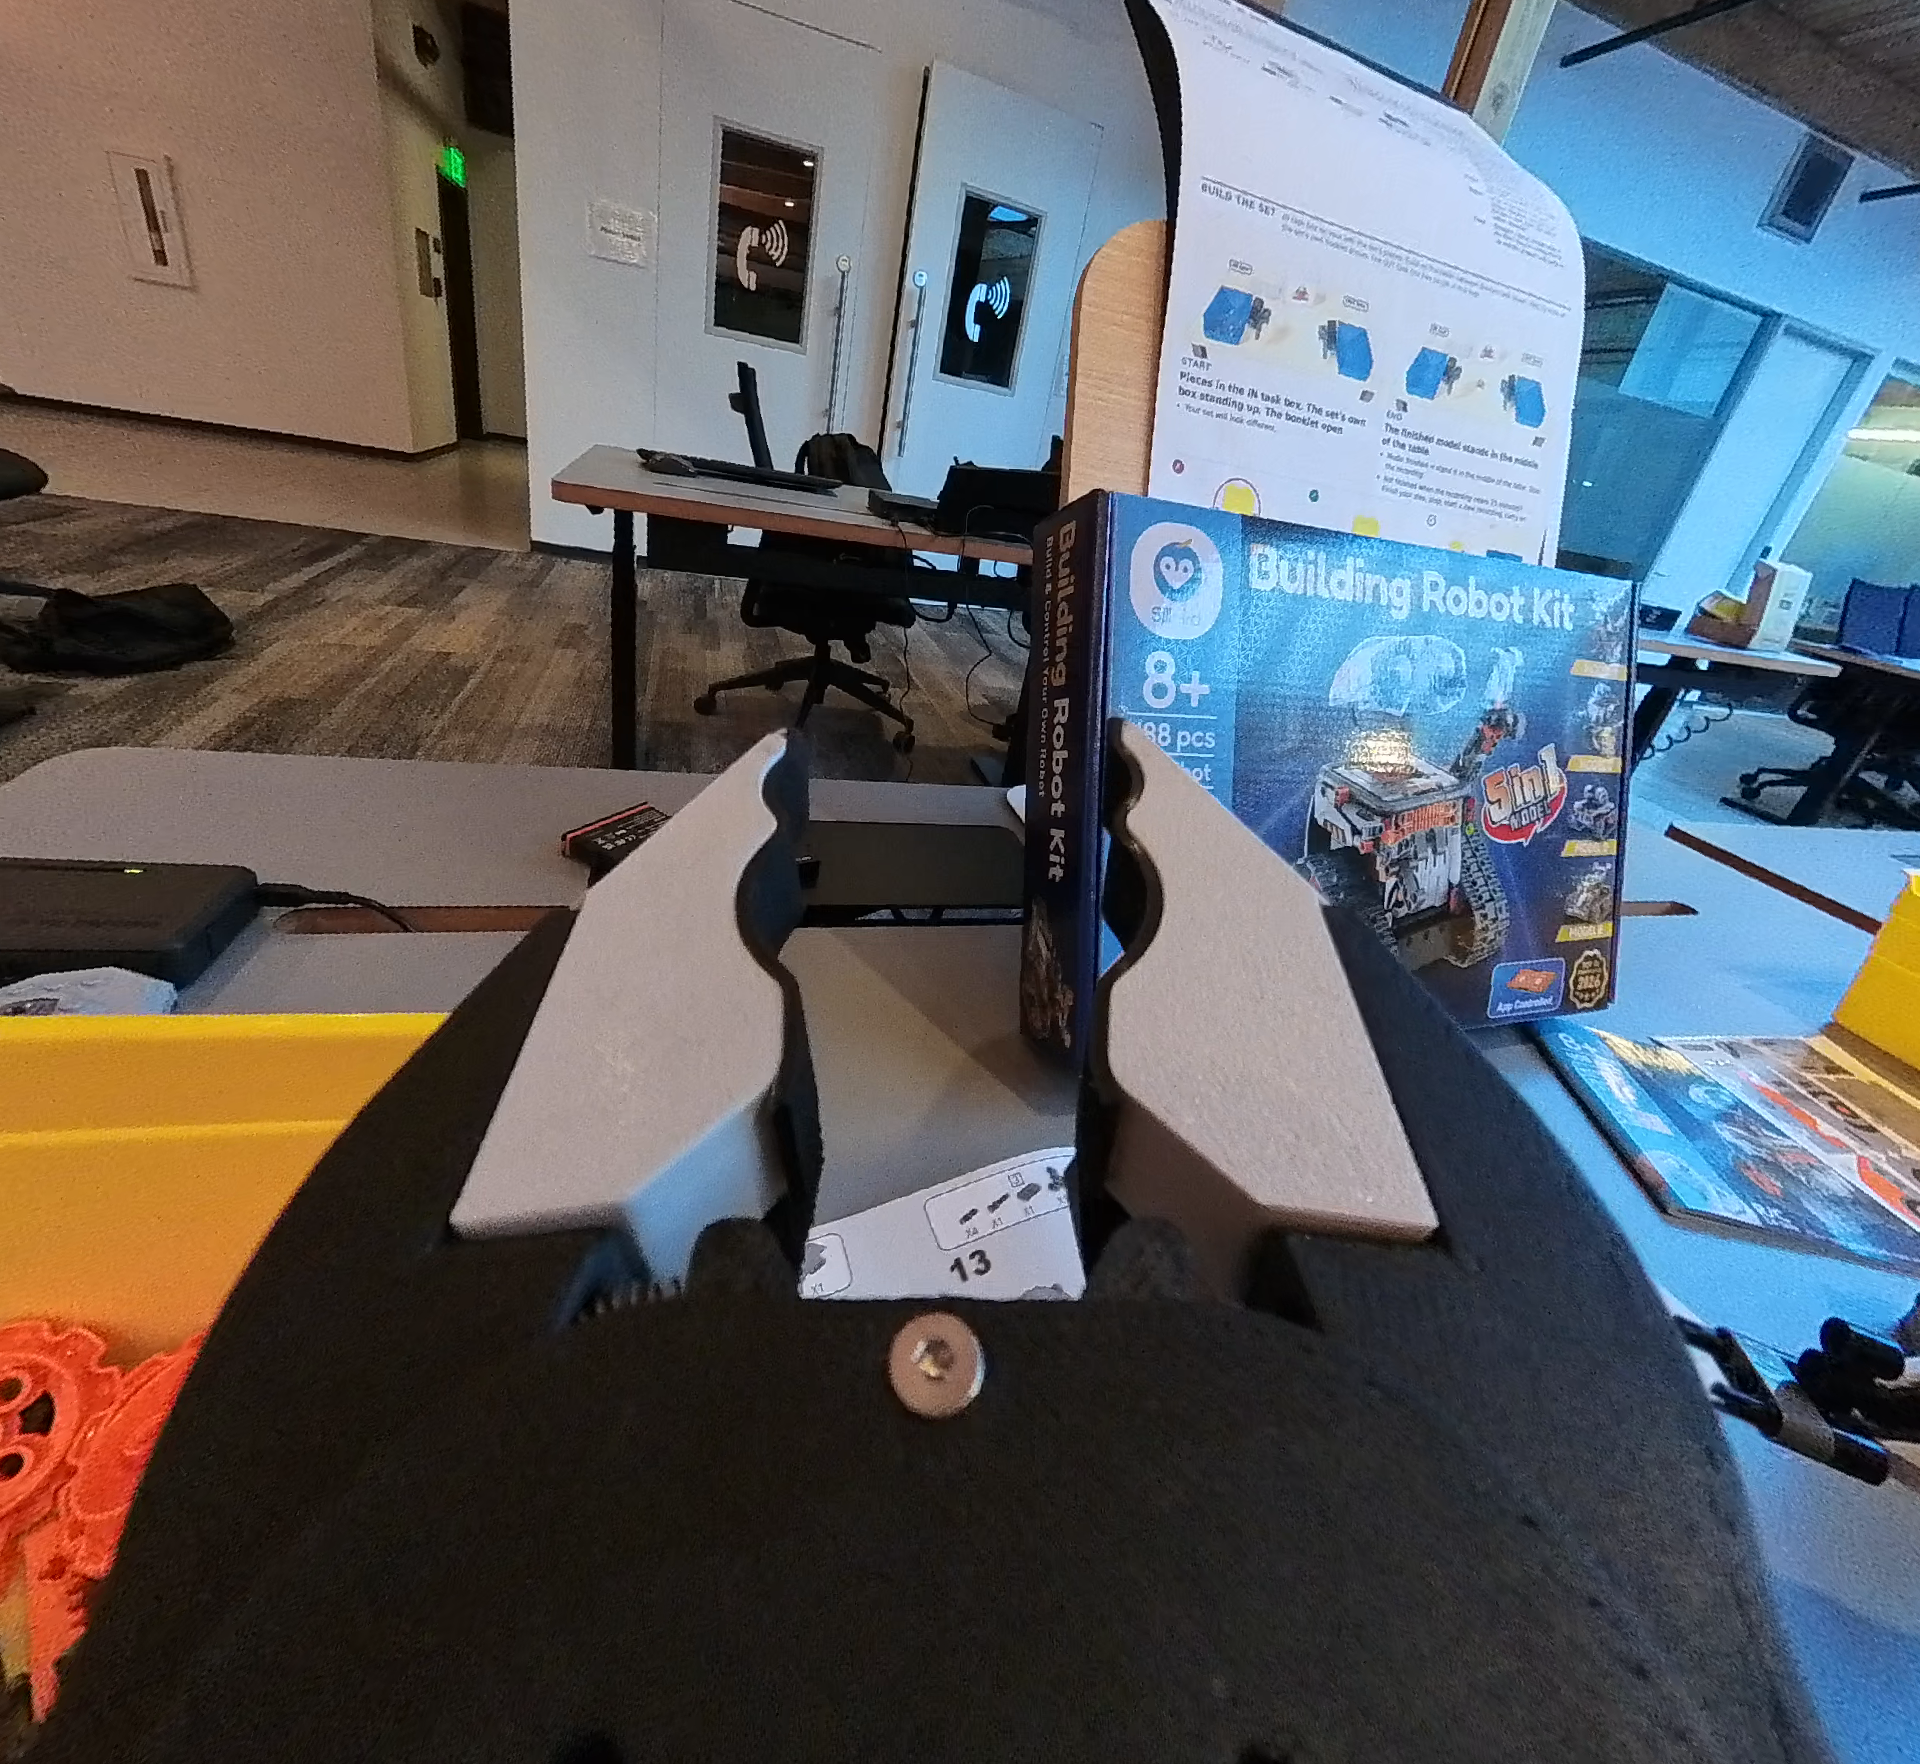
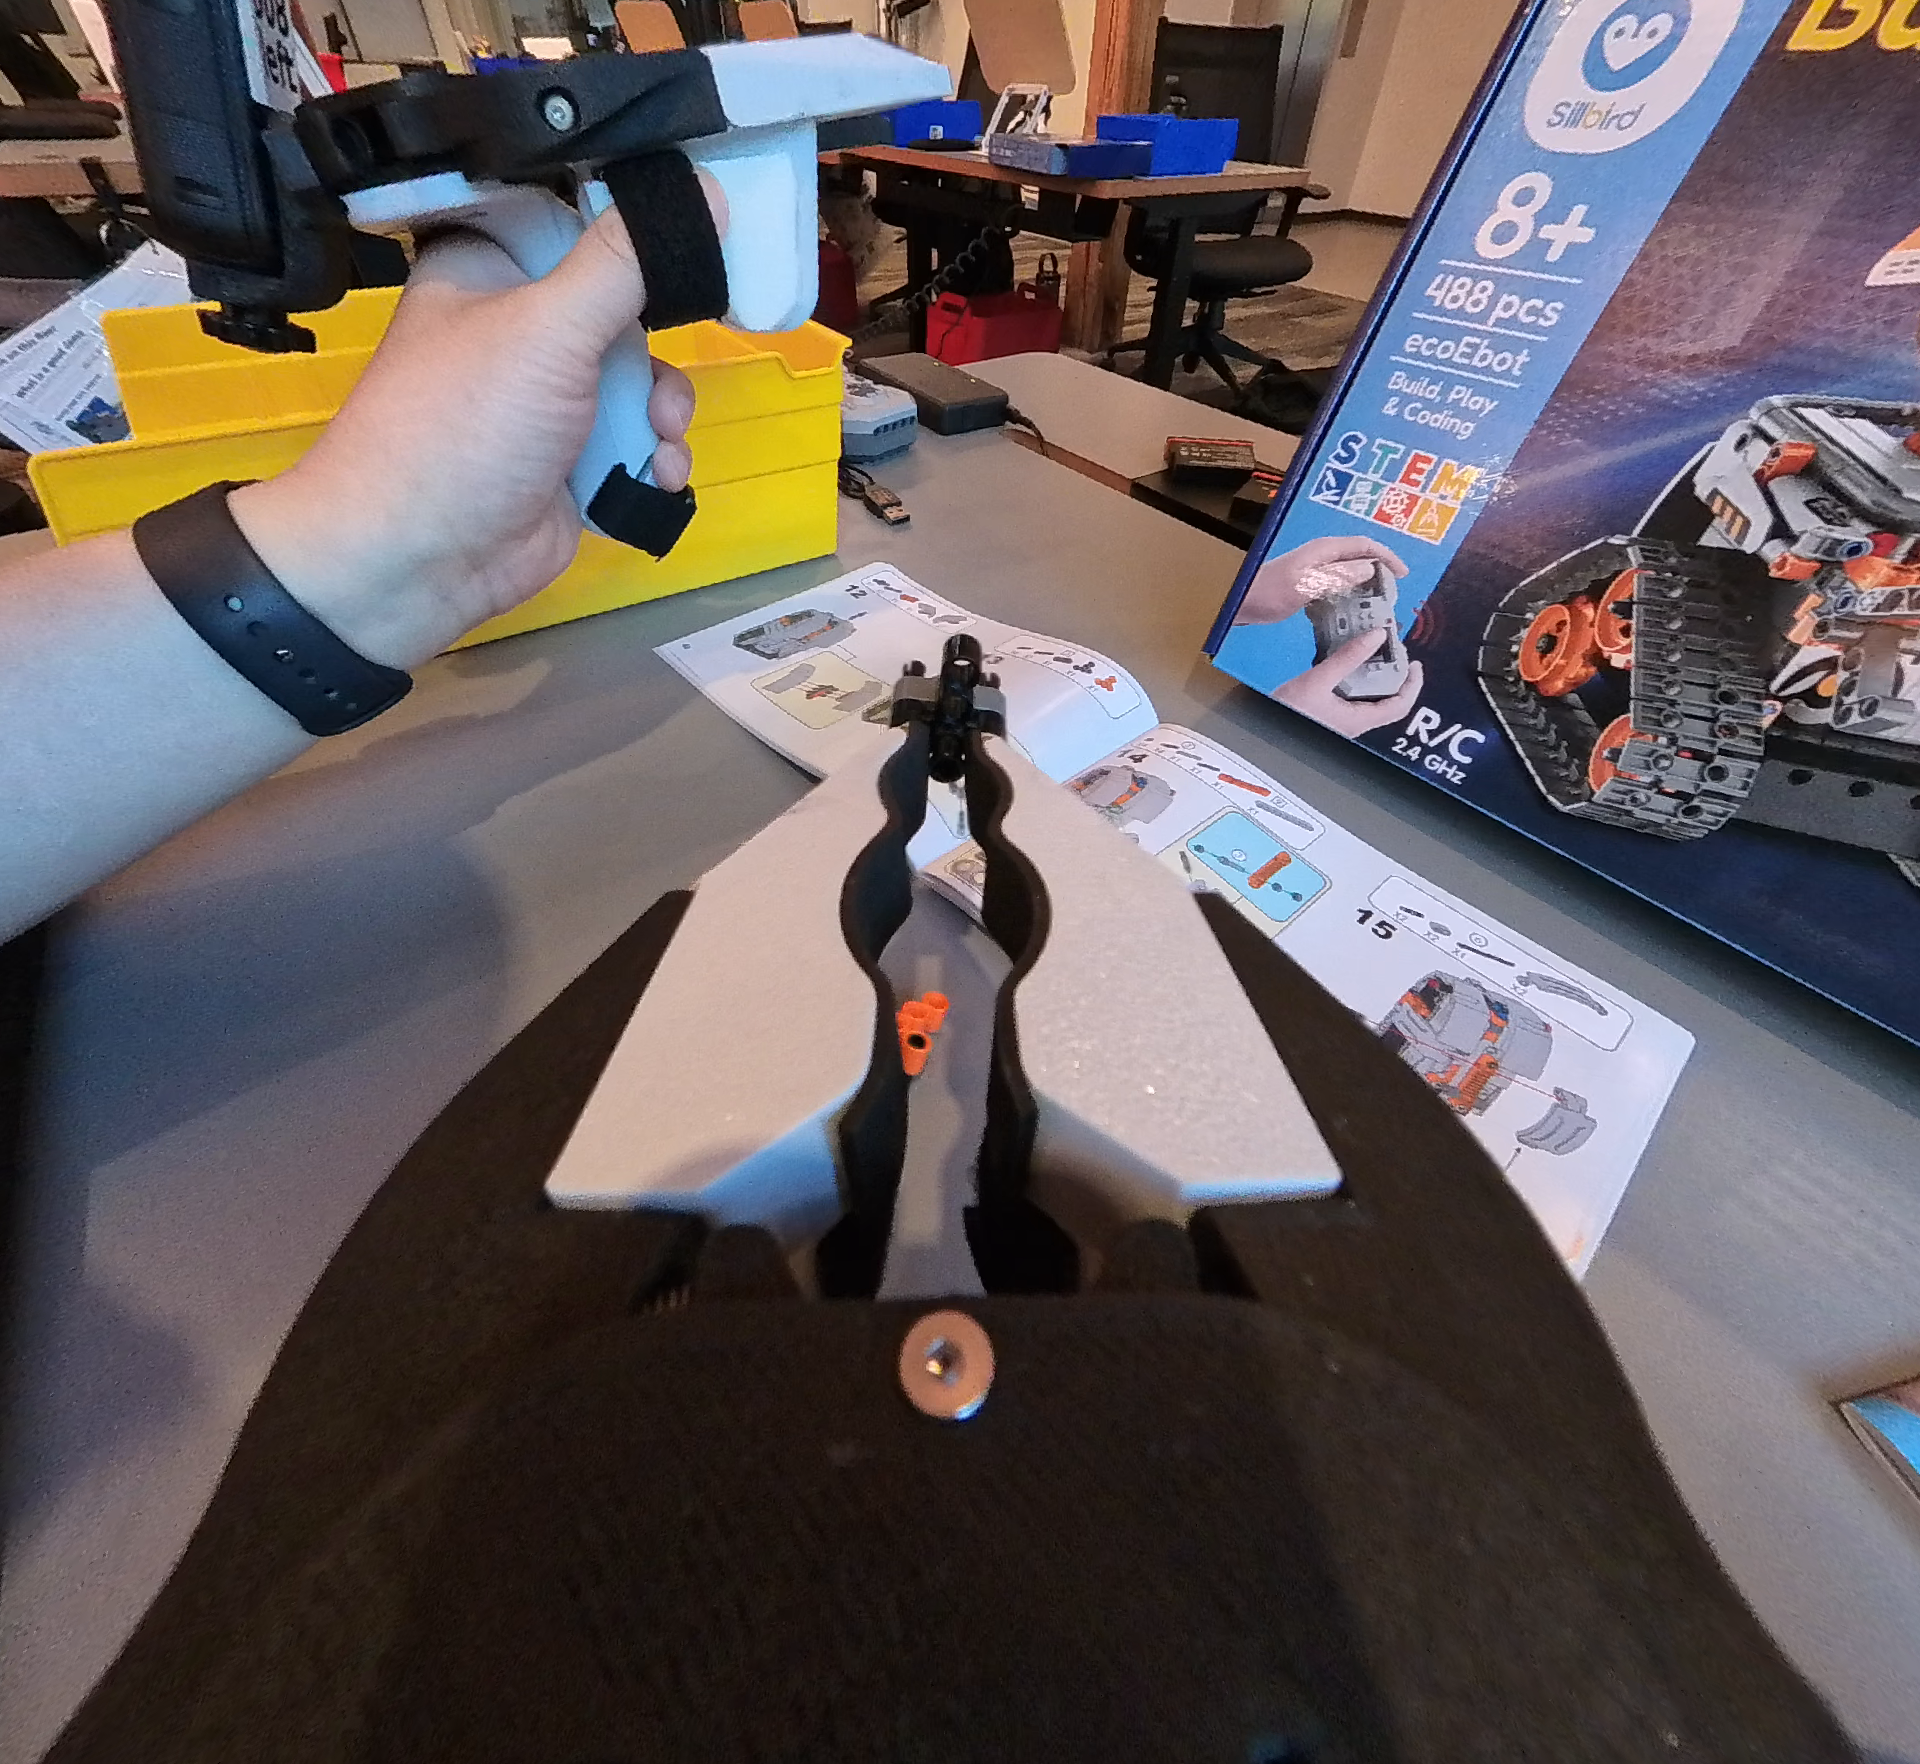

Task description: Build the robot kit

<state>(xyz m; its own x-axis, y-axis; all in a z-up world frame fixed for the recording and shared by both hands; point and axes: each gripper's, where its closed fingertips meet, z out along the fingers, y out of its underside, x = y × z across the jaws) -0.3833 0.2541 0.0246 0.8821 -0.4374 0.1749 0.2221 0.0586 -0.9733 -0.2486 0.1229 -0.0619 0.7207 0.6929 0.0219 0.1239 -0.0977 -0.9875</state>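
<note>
My left gripper (image 1: 945, 779) is open and empty, held above the grey table (image 1: 914, 1039) over an open instruction booklet (image 1: 966, 1236). A blue robot kit box (image 1: 1351, 758) stands upright just beyond its right finger. In the right wrist view a hand (image 2: 447, 467) holds this left gripper (image 2: 831, 88) in the air over a yellow bin (image 2: 727, 426). My right gripper (image 2: 948, 758) is shut on a small black and grey brick piece (image 2: 951, 701), held above the open booklet (image 2: 1195, 841). Small orange pins (image 2: 920, 1028) lie on the table below its fingers. The kit box (image 2: 1610, 364) stands at the right.
The yellow bin (image 1: 156, 1143) is at my left, with orange gear parts (image 1: 42, 1423) in front of it. A second printed leaflet (image 1: 1766, 1143) lies at the right. A black adapter (image 2: 935, 400), a USB plug (image 2: 883, 504) and a small battery (image 2: 1210, 457) lie farther back. An instruction sheet (image 1: 1351, 312) stands behind the box. About 20 centimetres separates my left fingertips from my right.
</note>
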